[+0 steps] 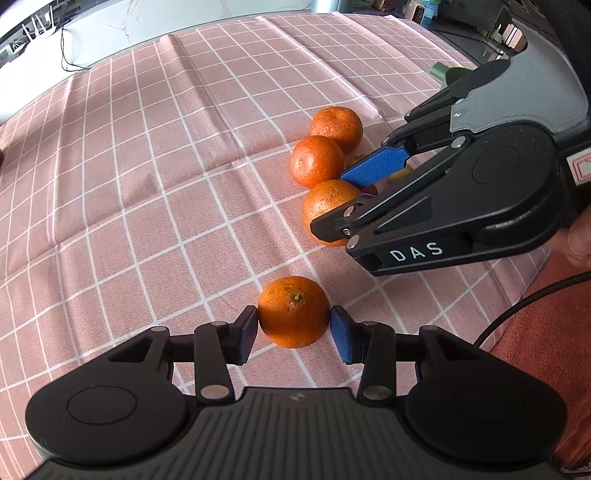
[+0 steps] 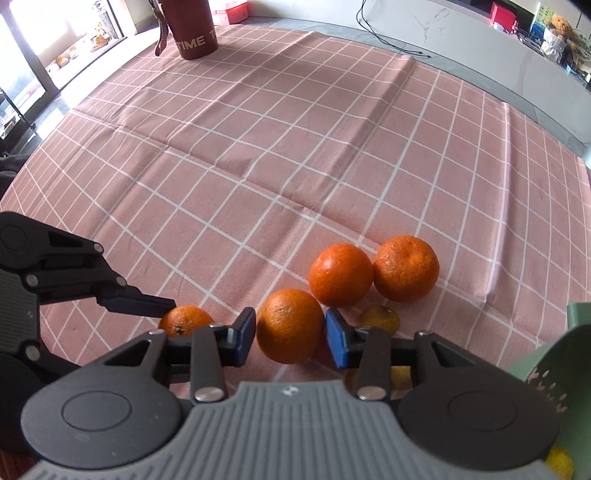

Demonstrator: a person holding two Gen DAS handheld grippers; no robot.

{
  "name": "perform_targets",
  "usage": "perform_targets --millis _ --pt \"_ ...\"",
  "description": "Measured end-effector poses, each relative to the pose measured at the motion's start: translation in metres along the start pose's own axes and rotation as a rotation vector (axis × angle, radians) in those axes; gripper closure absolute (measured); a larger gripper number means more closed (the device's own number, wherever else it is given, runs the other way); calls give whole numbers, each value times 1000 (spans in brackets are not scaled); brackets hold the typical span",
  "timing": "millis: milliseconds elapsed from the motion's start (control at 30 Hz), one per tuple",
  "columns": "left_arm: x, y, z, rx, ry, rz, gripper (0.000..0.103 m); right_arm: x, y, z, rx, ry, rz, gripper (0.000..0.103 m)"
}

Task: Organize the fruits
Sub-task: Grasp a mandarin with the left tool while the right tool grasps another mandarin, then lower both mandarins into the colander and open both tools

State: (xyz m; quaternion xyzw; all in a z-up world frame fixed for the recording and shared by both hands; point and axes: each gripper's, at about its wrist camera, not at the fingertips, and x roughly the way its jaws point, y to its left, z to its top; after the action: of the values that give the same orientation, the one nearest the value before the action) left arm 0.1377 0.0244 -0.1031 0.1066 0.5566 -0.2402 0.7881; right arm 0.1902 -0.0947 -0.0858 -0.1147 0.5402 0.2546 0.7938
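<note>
Several mandarins lie on a pink checked tablecloth (image 1: 147,184). My left gripper (image 1: 293,325) has its blue pads against both sides of one mandarin (image 1: 293,312) resting on the cloth; it shows in the right wrist view (image 2: 184,320) too. My right gripper (image 2: 290,330) brackets another mandarin (image 2: 290,325), the nearest of a row, pads at or nearly at its sides. Two more mandarins (image 2: 340,274) (image 2: 405,267) sit just beyond. A small yellow-green fruit (image 2: 380,318) lies by the right finger. In the left wrist view the right gripper (image 1: 354,192) sits over that mandarin (image 1: 328,206).
A green container (image 2: 554,354) with a yellow fruit (image 2: 559,467) beside it stands at the right. A dark red cup (image 2: 194,29) marked TIME stands at the cloth's far left. A black cable (image 2: 388,37) trails on the white counter beyond.
</note>
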Motion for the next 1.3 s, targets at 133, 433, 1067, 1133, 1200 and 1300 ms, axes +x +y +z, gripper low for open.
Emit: perform_targets --millis 133,433,1067,1133,1200,1300 --pt "0 1 0 -5 -7 1 53 4 9 2 -72 2 -19 64" --pt "-2 -2 -2 -29 -30 14 55 3 16 0 -92 3 -28 66" --pt "-75 -42 20 -43 -196 10 56 -113 -11 -23 2 -120 16 67" --pt "-82 -51 25 -37 -210 2 56 -130 -20 -30 24 -140 15 67" --pt "-87 -61 30 -25 -226 -5 56 -143 -28 -36 40 -156 5 67" --pt "-92 -77 40 -5 -250 -11 56 -160 -44 -47 64 -178 -29 67"
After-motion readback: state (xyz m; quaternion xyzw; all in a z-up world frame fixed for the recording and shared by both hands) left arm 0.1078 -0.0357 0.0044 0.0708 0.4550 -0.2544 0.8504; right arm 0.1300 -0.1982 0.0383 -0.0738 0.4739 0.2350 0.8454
